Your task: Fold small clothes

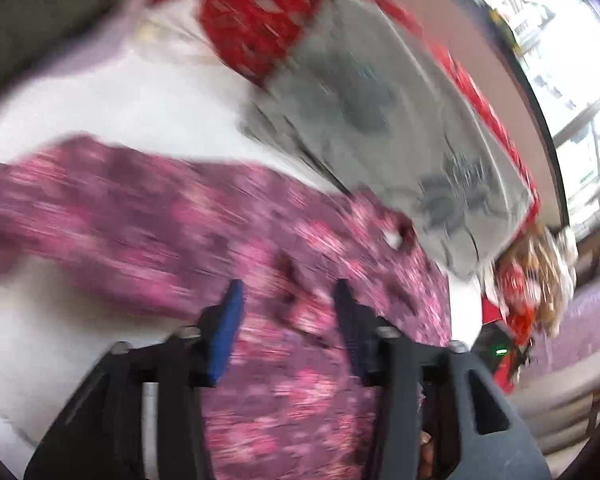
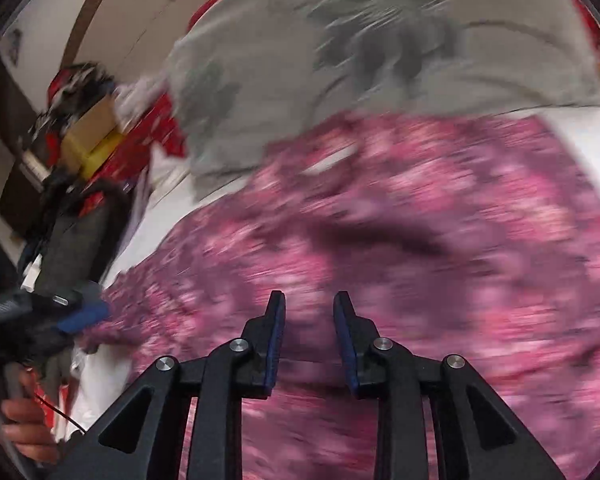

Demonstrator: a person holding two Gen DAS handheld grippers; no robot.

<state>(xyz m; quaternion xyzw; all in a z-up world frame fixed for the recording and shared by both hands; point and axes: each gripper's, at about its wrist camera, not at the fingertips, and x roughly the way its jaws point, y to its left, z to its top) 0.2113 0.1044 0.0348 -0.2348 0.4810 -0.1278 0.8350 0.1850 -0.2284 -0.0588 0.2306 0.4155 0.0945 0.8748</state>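
A pink and purple patterned garment (image 1: 188, 216) lies spread on a white surface (image 1: 132, 108), blurred by motion. It fills the right wrist view (image 2: 420, 216) too. My left gripper (image 1: 288, 300) hovers open just above its near part, with nothing between the blue pads. My right gripper (image 2: 309, 312) is open above the same garment. The left gripper also shows at the left edge of the right wrist view (image 2: 80, 316), at the garment's edge.
A grey printed garment (image 1: 380, 120) lies beyond the pink one, also in the right wrist view (image 2: 380, 60). A red patterned cloth (image 1: 252, 12) lies behind it. A cluttered pile (image 2: 84, 120) of red and yellow items sits at the surface's far side.
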